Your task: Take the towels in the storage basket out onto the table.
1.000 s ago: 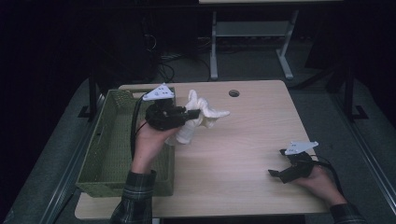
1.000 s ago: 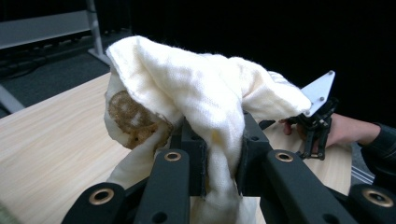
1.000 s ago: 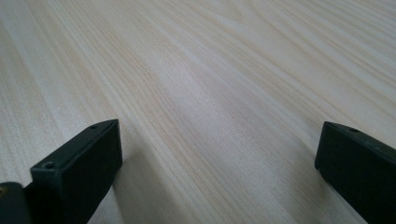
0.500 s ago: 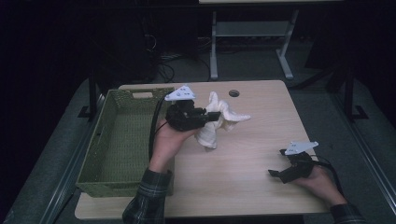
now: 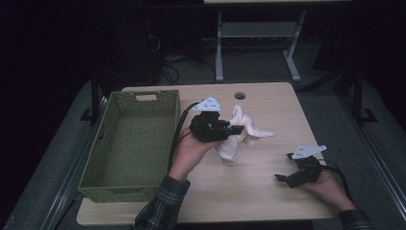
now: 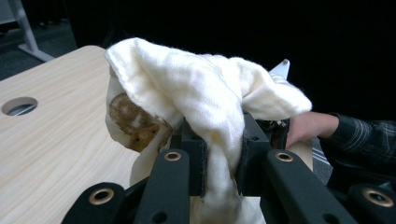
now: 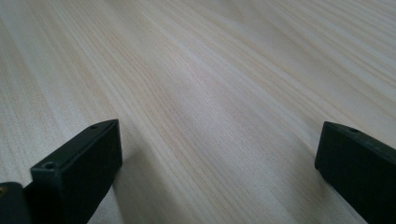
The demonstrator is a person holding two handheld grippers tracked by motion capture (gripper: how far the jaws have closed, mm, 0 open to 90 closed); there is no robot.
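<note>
text: none legible | labels/brands: none | numbers/signs: none | checked: high view, left and right gripper views

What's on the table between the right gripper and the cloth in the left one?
Nothing: bare table separates the right gripper from the cloth, as the high view shows.

Lab or test room rather than a home — dark surroundings, pale wooden table [image 5: 249,191] with a round cable hole [image 5: 240,96], grey carpeted floor [image 5: 330,103], a metal-legged bench frame [image 5: 253,43] behind, loose cables [image 5: 167,67] on the floor — sparse, bare setup
</note>
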